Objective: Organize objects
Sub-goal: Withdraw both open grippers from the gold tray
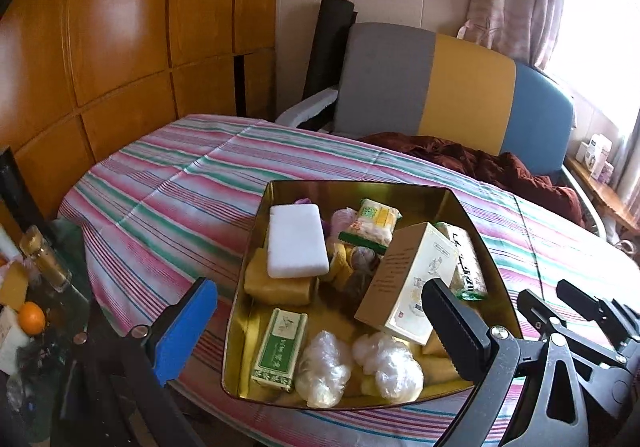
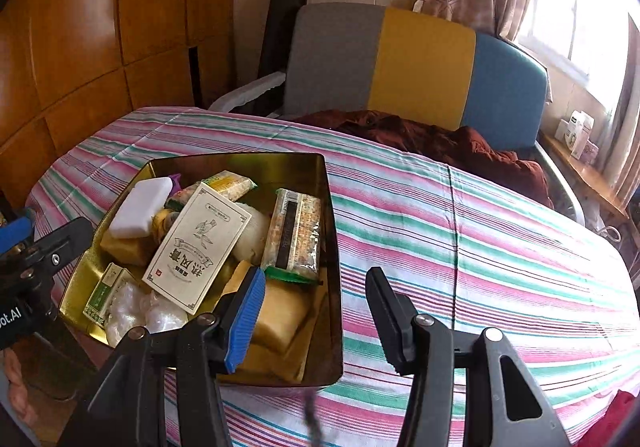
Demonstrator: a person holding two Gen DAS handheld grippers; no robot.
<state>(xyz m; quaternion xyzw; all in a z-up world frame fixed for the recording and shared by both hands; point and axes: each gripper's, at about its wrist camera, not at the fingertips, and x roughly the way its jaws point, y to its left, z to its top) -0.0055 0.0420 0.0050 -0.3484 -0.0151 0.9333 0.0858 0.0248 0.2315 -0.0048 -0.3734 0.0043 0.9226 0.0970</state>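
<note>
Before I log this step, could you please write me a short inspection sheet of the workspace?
Surface: table under a striped cloth, bare beside the tin.
Job's things: gold tin on the cloth, holding a white block, a cream box, a green box and packets.
Clutter: an orange and bottles on a side table.
Grippers: left gripper open wide, empty; right gripper open, empty, astride the tin's near right wall.
Cables: nothing seen.
Surroundings: colour-block chair, wooden panels, curtained window.
</note>
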